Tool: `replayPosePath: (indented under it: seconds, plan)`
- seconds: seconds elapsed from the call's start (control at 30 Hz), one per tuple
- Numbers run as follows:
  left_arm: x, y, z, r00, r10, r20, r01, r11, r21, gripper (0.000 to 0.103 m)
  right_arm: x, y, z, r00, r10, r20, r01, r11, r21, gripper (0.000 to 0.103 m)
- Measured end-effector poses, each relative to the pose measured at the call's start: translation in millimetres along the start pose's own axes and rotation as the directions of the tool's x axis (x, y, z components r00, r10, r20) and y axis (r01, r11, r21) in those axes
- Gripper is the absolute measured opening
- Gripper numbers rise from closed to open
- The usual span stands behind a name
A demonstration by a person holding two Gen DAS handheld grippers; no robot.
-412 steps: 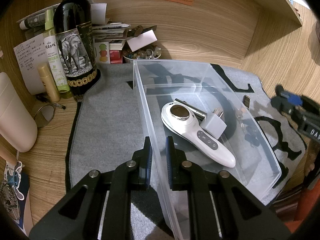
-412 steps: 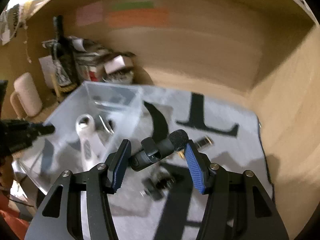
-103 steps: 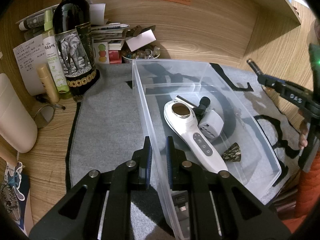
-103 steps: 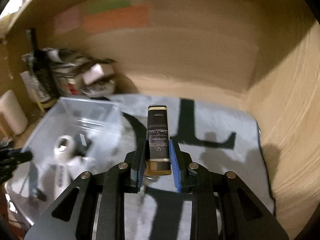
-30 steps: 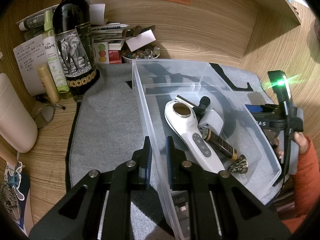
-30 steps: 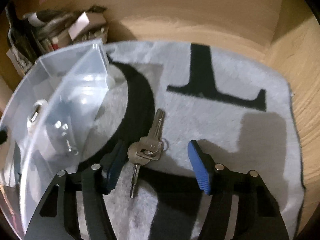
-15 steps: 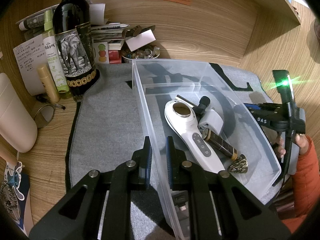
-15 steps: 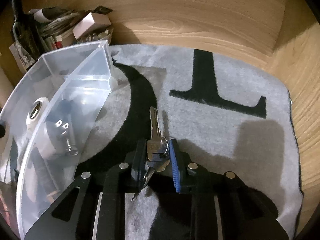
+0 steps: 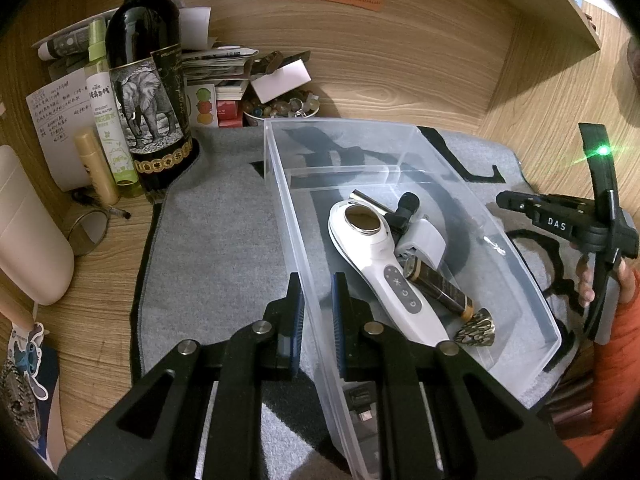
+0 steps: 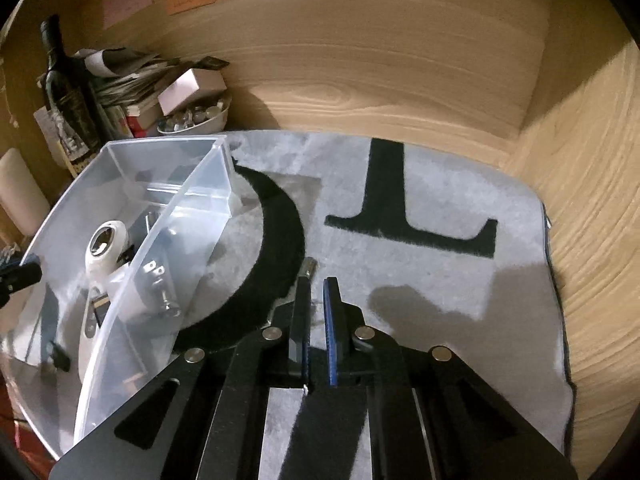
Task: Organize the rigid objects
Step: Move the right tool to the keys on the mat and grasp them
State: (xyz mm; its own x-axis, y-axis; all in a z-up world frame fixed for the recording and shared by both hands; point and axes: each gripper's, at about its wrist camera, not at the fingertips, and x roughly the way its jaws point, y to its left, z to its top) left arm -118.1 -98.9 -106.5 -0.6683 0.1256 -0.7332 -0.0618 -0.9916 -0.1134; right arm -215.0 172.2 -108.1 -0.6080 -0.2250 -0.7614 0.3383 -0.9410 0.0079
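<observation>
Right wrist view: right tongs (image 10: pixel 316 312) have just pinched the keys (image 10: pixel 309 267), blade pointing away; bin (image 10: pixel 132 292) sits toward the mat's left edge, left tongs (image 9: pixel 316 312) clamping its wall.

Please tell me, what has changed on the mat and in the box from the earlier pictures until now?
The right gripper closed its fingers on the keys and lifted them off the grey mat. Before that, a microphone, a brass piece and the dark lighter went into the clear box. The left gripper stayed clamped on its wall.
</observation>
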Motion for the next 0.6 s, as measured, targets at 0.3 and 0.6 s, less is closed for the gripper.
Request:
replayPosePath:
  seconds: [0.3, 0.6]
  plan:
    - [0.0, -0.6, -0.2, 1.000, 0.002, -0.001, -0.002, 1.000, 0.001, 0.012, 29.9, -0.4, -9.1, 0.994, 0.036, -0.107, -0.031, 0.999, 0.040, 0.032]
    - [0.0, -0.6, -0.2, 1.000, 0.001, 0.000, -0.001, 1.000, 0.000, 0.012, 47.6, 22.9, -5.6, 0.992, 0.025, -0.124, -0.029, 0.999, -0.036, 0.040]
